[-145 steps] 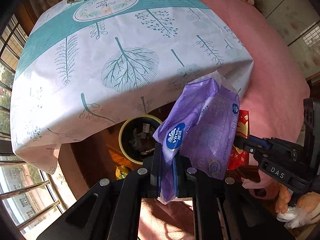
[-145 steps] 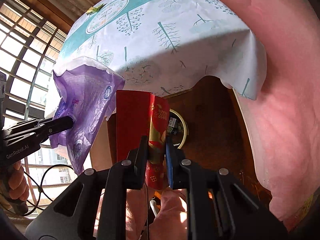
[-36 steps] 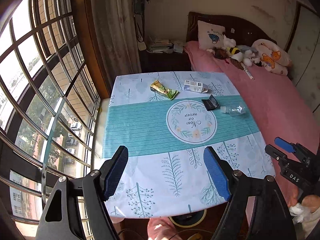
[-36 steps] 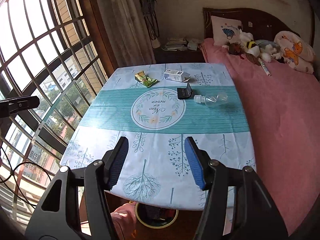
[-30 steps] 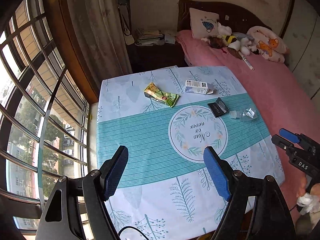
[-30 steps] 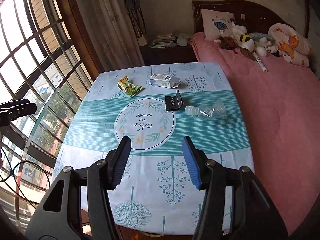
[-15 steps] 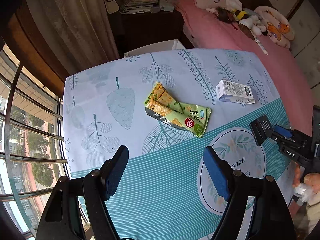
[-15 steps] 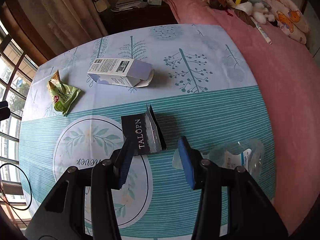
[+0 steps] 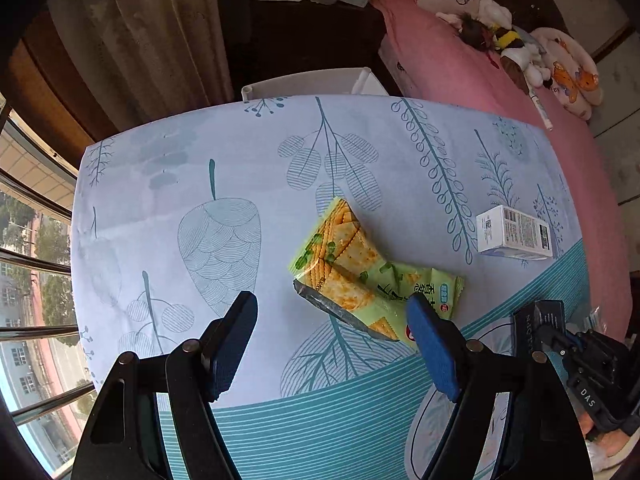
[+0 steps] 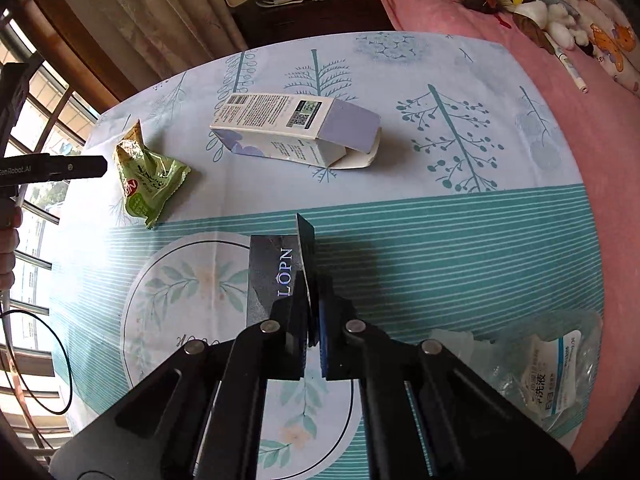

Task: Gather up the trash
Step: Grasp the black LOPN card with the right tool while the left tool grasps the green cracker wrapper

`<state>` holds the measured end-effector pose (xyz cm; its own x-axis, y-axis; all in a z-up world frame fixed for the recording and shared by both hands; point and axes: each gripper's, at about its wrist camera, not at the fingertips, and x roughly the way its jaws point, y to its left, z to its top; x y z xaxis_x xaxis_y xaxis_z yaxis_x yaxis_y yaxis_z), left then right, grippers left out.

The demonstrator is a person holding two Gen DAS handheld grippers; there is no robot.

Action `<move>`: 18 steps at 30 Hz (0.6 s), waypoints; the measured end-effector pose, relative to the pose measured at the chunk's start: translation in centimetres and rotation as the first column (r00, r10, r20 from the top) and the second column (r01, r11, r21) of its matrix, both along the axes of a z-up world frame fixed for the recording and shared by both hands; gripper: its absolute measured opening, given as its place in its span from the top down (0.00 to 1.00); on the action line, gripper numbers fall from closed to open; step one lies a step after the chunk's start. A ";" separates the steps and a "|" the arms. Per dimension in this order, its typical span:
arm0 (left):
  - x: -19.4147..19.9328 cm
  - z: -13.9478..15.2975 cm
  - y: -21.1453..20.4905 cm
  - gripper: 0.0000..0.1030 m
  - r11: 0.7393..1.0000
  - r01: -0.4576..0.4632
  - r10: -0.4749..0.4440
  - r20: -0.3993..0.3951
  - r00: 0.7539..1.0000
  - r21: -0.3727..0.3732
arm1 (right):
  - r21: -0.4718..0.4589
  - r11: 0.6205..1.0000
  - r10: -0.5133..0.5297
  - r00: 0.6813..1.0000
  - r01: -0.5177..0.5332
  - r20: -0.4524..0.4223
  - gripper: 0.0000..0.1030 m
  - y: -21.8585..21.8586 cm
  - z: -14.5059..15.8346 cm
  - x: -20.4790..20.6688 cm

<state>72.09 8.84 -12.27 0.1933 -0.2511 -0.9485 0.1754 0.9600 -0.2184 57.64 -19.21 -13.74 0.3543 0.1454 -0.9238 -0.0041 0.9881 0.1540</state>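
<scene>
A green cracker wrapper [image 9: 360,276] lies on the leaf-print tablecloth [image 9: 224,168]. My left gripper [image 9: 332,336] hangs open just above it, and the wrapper's near end lies between the two fingers. In the right wrist view that wrapper [image 10: 148,182] lies at the far left, with the left gripper's finger [image 10: 76,170] beside it. My right gripper [image 10: 314,314] is shut on the raised flap of a flat black box [image 10: 276,276] with silver lettering. That black box [image 9: 540,330] shows in the left wrist view too, at the tip of the right gripper [image 9: 546,332].
A white and purple carton [image 10: 296,130] lies on its side beyond the black box. A crushed clear plastic bottle [image 10: 548,364] lies at the table's right edge. The pink bed [image 10: 580,80] with soft toys [image 10: 520,0] borders the table on the right; window bars [image 9: 24,280] on the left.
Both grippers came down from high above the table to just over the trash. My right gripper's jaws closed on the black box's flap. The left stayed open.
</scene>
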 end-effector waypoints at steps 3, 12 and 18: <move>1.3 -1.1 0.1 0.23 1.000 -0.024 0.024 0.000 1.000 -0.001 | 0.040 0.999 -0.001 0.999 0.000 0.033 0.98 1.2 0.9 0.3; 2.6 -2.8 -3.3 0.27 0.998 0.022 -0.024 0.036 0.999 0.062 | 0.103 0.994 -0.042 0.994 0.032 0.096 0.98 2.7 2.2 2.0; 1.5 -2.3 -6.3 0.70 0.993 0.103 -0.108 0.077 0.991 0.064 | 0.135 0.990 -0.055 0.995 0.043 0.089 0.98 3.1 1.7 1.7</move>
<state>73.61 2.52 -14.58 0.2449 -0.2179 -0.9447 0.2913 0.9459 -0.1427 59.32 -16.13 -12.07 0.4464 0.2453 -0.8605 0.0237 0.9581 0.2854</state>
